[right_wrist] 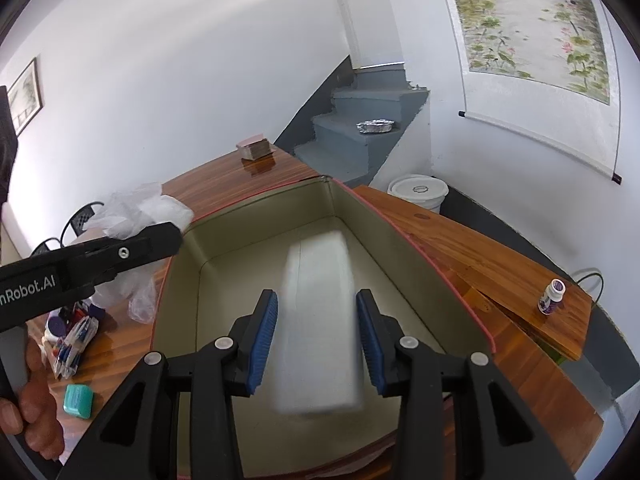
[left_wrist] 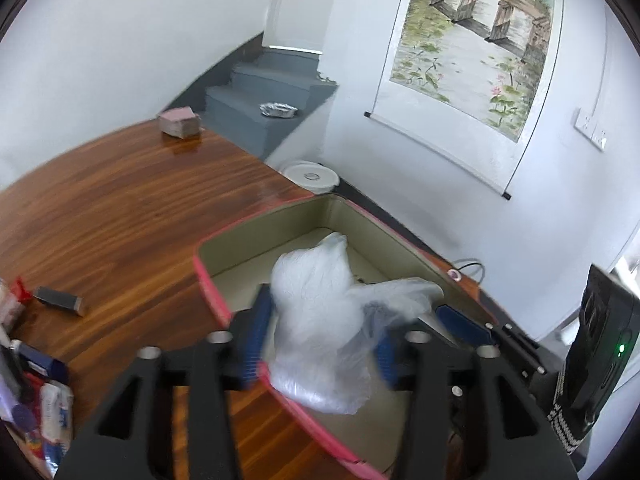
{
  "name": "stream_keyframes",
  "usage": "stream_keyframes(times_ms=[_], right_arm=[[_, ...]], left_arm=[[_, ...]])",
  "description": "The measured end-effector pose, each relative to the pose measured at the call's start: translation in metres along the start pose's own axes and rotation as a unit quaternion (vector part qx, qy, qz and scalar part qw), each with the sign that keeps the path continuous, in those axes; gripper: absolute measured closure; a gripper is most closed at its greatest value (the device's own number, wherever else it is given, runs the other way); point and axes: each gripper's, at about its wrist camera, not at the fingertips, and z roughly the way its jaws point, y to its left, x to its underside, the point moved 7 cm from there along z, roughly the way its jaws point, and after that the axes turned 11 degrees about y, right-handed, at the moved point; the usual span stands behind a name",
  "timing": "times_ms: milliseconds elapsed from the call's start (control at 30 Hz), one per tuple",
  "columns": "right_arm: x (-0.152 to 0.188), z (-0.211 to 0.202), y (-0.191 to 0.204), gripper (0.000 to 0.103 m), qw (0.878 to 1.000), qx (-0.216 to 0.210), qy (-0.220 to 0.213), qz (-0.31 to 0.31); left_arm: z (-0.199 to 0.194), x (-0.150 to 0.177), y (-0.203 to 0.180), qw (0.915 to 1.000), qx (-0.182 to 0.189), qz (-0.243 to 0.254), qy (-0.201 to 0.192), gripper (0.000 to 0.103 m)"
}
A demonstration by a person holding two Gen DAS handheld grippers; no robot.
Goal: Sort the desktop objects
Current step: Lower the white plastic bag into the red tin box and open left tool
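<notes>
Bag (left_wrist: pixel 320 320) sits loose between the parted left claw (left_wrist: pixel 318 344); right claw (right_wrist: pixel 316 336) seemingly grips a blurred white block (right_wrist: pixel 320 320).

Plastic bag (left_wrist: pixel 320 320) blurring, hiding the left claw's (left_wrist: pixel 318 346) pad contact; white block (right_wrist: pixel 318 320) smearing between right claw (right_wrist: pixel 318 336) pads; packets (left_wrist: pixel 36 400) running off left edge, print unreadable; bottle (right_wrist: pixel 551 290) label too small.

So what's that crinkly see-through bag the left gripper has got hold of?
The plastic bag is thin, clear to milky and bunched into a puffy, crumpled lump. It sits between the blue pads of the left gripper, hanging over the near rim of the pink-edged box. Blur hides whether the pads press on it. Nothing shows inside.
</notes>
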Motion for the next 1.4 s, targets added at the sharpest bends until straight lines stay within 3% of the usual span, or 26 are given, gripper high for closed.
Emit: stream_keyframes(times_ms=[33,167,600,867,1133,1400], right_arm=[[0.0,-0.001,-0.001,0.057,1.0,0.0,-0.002,0.003],[0.0,-0.002,-0.006,0.045,1.0,0.003,-0.005,0.014],[0.002,-0.015,0.006,0.045,1.0,-0.014,-0.021,0.015],[0.005,-0.027,0.033,0.034,0.999,-0.03,-0.034,-0.004],[0.01,-0.044,0.066,0.028,0.997,-0.048,-0.047,-0.023],[0.026,-0.041,0.114,0.025,0.995,-0.074,-0.029,-0.061]], left_arm=[[0.001,-0.001,-0.001,1.0,0.004,-0.003,-0.001,0.035],[0.005,0.001,0.0,1.0,-0.001,-0.004,0.002,0.034],[-0.009,0.014,0.027,0.998,-0.059,-0.024,0.0,0.034],[-0.033,0.026,0.039,0.9965,-0.078,-0.028,-0.014,0.034],[-0.067,0.046,0.073,0.9932,-0.101,-0.048,-0.033,0.034],[-0.097,0.079,0.135,0.9846,-0.133,-0.105,-0.042,0.034]])
